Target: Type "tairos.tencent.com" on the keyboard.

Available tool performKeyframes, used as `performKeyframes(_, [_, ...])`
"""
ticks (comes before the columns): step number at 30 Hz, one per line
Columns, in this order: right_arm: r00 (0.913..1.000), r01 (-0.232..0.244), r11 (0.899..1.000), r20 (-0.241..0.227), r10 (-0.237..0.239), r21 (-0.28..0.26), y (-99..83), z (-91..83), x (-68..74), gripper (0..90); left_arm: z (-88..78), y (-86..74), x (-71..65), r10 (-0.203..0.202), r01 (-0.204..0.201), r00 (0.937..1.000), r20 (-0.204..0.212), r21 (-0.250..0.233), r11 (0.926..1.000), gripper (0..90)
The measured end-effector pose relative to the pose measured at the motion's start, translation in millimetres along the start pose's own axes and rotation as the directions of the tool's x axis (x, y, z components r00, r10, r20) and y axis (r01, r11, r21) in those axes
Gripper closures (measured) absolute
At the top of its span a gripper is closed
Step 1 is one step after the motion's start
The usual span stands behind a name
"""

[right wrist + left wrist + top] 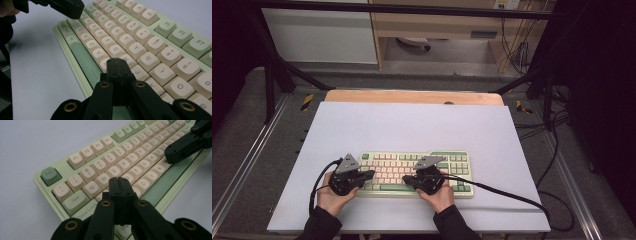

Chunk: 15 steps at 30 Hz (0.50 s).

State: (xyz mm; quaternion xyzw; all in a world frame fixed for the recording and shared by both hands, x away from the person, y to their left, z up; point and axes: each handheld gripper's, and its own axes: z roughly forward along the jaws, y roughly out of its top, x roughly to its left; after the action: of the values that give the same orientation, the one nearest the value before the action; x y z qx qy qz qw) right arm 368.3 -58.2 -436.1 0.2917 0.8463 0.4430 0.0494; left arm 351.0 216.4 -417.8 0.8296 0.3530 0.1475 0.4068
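A pale green keyboard (452,172) with cream and green keys lies near the front of the white table top. My left gripper (371,175) is over its left end, jaws pressed together with nothing between them. In the left gripper view its tips (119,180) hover just above the keyboard's (82,155) A and S keys. My right gripper (407,179) points left over the lower middle rows, also shut and empty. In the right gripper view its tips (116,61) sit near the H and B keys of the keyboard (140,37). Whether either tip touches a key I cannot tell.
The white table top (412,125) lies on a wooden table (412,96) inside a black metal frame (272,75). The right gripper's cable (512,196) trails across the surface to the right edge. More cables hang at the back right (517,50).
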Motion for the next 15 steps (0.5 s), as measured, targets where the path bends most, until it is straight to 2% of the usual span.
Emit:
performKeyframes(6, [0.9999, 0.011, 1.0, 0.006, -0.011, 0.007, -0.9, -0.1, 0.5, 90.0, -0.1, 0.2, -0.3, 0.002, -0.002, 1.0, 0.001, 0.0, 1.0, 89.9])
performKeyframes(9, [0.9998, 0.015, 1.0, 0.01, -0.014, -0.012, 1.4, -5.0, 1.2, 90.0, -0.4, 0.3, -0.3, 0.002, -0.002, 1.0, 0.002, -0.001, 1.0, 89.9])
performKeyframes(15, [0.9991, 0.028, 0.999, 0.031, -0.028, -0.015, 5.2, -16.8, -1.3, 90.0, -1.5, 1.5, -1.5, 0.004, -0.004, 1.0, 0.004, -0.006, 1.0, 89.9])
